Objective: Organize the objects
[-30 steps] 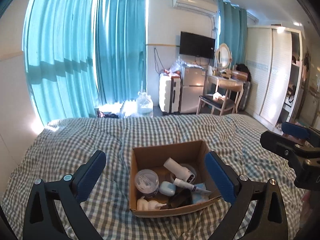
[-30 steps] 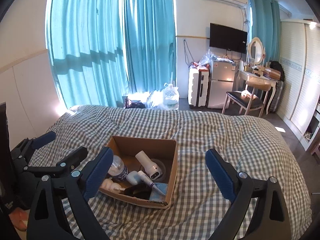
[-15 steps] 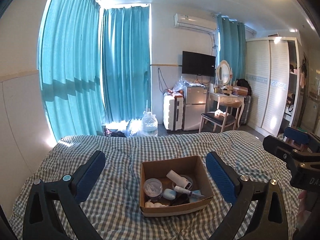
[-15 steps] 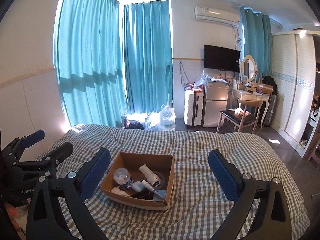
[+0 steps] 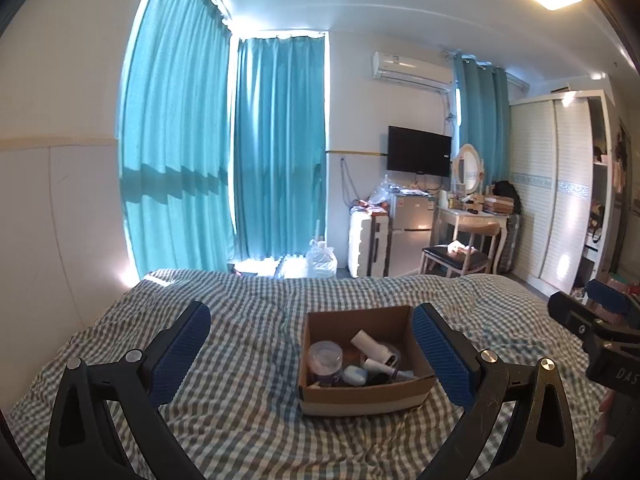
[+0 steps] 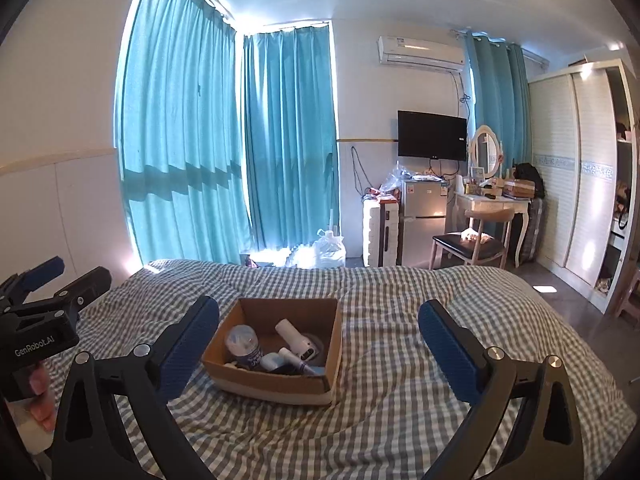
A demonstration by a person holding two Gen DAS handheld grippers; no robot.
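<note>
An open cardboard box (image 5: 360,398) sits on the checked bed; it also shows in the right wrist view (image 6: 276,384). Inside lie a white hair-dryer-like item (image 5: 374,346), a round clear-lidded jar (image 5: 325,358), a pale blue item (image 5: 354,376) and a small tube (image 6: 296,362). My left gripper (image 5: 310,354) is open and empty, held back from the box. My right gripper (image 6: 320,354) is open and empty, also back from the box. Each gripper shows at the edge of the other's view: the right gripper (image 5: 592,320), the left gripper (image 6: 56,284).
The grey-and-white checked bed cover (image 6: 400,360) spreads around the box. Beyond the bed's far edge stand teal curtains (image 5: 276,148), a plastic bag (image 5: 320,260), a white suitcase (image 5: 368,240), a small fridge (image 6: 424,220), a dressing table with chair (image 6: 480,232) and a wardrobe (image 5: 560,192).
Both grippers have drawn back and tilted up from the box, so it looks smaller and more of the room and ceiling shows. Both stay open and empty.
</note>
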